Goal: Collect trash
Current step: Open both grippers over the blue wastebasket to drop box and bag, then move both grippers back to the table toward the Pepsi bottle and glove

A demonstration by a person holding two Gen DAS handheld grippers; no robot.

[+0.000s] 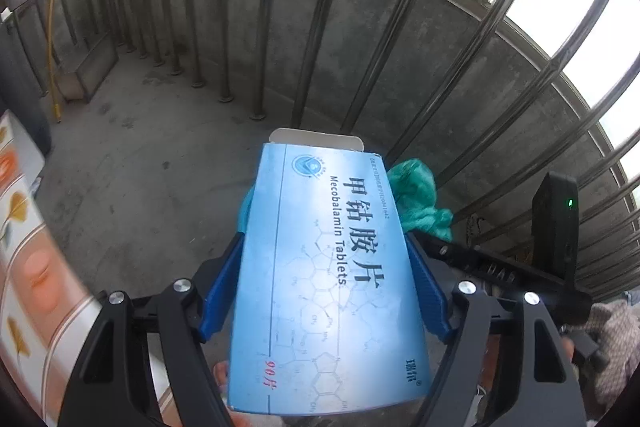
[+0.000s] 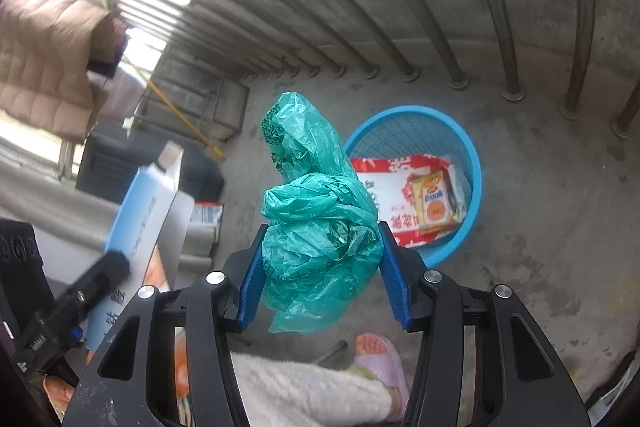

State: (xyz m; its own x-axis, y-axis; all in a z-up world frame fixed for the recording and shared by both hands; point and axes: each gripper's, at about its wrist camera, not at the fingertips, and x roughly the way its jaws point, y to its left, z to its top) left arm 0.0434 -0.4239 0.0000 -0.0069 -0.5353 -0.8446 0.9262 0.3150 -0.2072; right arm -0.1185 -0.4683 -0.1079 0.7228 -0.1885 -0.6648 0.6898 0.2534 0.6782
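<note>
Between my right fingers (image 2: pixel 320 271) I pinch a crumpled green plastic bag (image 2: pixel 320 211). The blue pads press into its lower bunch, while most of the film billows up above them and a loose flap hangs below. My grip on it looks shallow to me: thin film slides, and if I jolt or ease off too early the bag could slip free and land on the concrete floor (image 2: pixel 540 207) short of the basket.

My left fingers (image 1: pixel 324 287) are spread wide and clamp a blue tablet box (image 1: pixel 324 267) across its width. Its white end flap stands open at the far end. The box is long and I hold only its near half, so I judge it could pivot, or buckle if squeezed harder. In the left view the green bag shows just past the box's far corner, so my two loads are close and could knock together.

Beyond the bag stands the blue waste basket (image 2: pixel 472 163), already holding a red-and-white wrapper (image 2: pixel 396 183) and a yellow packet (image 2: pixel 436 203). Its mouth is modest; a light bag let go from off to one side may drift or catch on the rim.

Farthest, the metal railing bars (image 1: pixel 320 27) close off the floor.
</note>
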